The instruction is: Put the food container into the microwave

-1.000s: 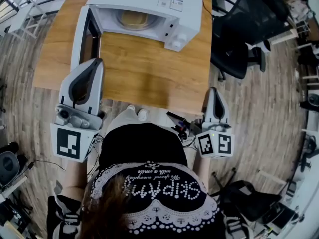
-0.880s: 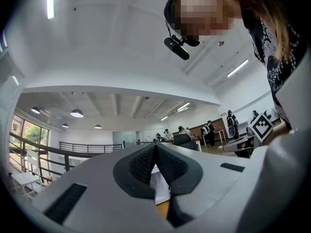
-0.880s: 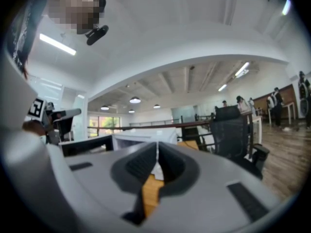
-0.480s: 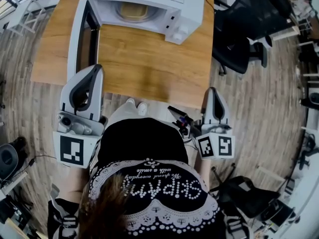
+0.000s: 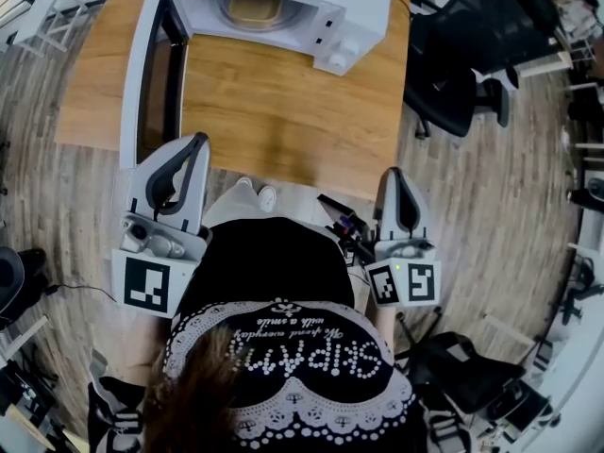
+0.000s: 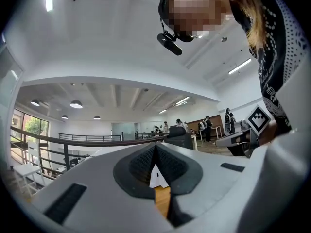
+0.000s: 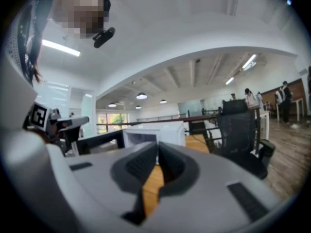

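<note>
A white microwave [image 5: 283, 3] stands at the far side of the wooden table [image 5: 274, 111], and its door [image 5: 146, 74] swings open to the left. Inside it sits a tan food container [image 5: 253, 9]. My left gripper [image 5: 195, 142] hovers at the table's near edge beside the door's free end, shut with nothing in it. Shut and empty too, my right gripper [image 5: 396, 175] hangs just off the table's near right corner. In the left gripper view the left gripper [image 6: 155, 147] shows its pads pressed together. The right gripper [image 7: 158, 145] points level at the microwave [image 7: 155, 132].
A black office chair [image 5: 453, 74] stands right of the table, also seen as the chair [image 7: 240, 127] in the right gripper view. My shoes [image 5: 257, 194] are at the table's near edge. Dark bags and cables [image 5: 472, 376] lie on the wooden floor at lower right.
The left gripper has sunk and drawn back from beside the door toward my body. The right gripper has shifted a little. Both stay shut and empty.
</note>
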`<action>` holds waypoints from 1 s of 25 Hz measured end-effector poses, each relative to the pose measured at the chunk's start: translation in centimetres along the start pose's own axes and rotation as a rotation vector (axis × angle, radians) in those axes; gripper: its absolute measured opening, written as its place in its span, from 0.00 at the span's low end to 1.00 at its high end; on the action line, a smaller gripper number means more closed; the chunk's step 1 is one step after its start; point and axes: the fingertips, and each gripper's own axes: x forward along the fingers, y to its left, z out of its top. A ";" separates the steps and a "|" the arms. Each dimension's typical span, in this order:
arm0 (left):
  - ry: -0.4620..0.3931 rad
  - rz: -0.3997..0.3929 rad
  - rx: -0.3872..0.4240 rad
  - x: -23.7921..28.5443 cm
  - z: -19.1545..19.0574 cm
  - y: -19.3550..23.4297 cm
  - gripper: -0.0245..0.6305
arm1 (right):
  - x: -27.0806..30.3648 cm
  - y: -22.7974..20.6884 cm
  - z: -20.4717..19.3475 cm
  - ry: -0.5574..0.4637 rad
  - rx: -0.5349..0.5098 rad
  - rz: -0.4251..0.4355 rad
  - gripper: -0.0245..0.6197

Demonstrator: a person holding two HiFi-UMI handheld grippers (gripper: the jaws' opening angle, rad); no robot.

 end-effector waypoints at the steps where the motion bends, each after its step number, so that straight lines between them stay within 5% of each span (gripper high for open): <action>1: 0.006 -0.004 -0.001 0.0 -0.3 -0.3 0.08 | -0.1 0.0 -0.2 0.005 0.000 0.003 0.09; 8: 0.061 -0.018 -0.061 1.3 -3.5 -1.4 0.08 | 0.8 -0.8 -1.8 0.039 0.011 0.009 0.09; 25: 0.103 -0.011 -0.104 1.6 -3.9 -1.5 0.08 | 0.6 -0.9 -1.5 0.049 0.019 -0.004 0.09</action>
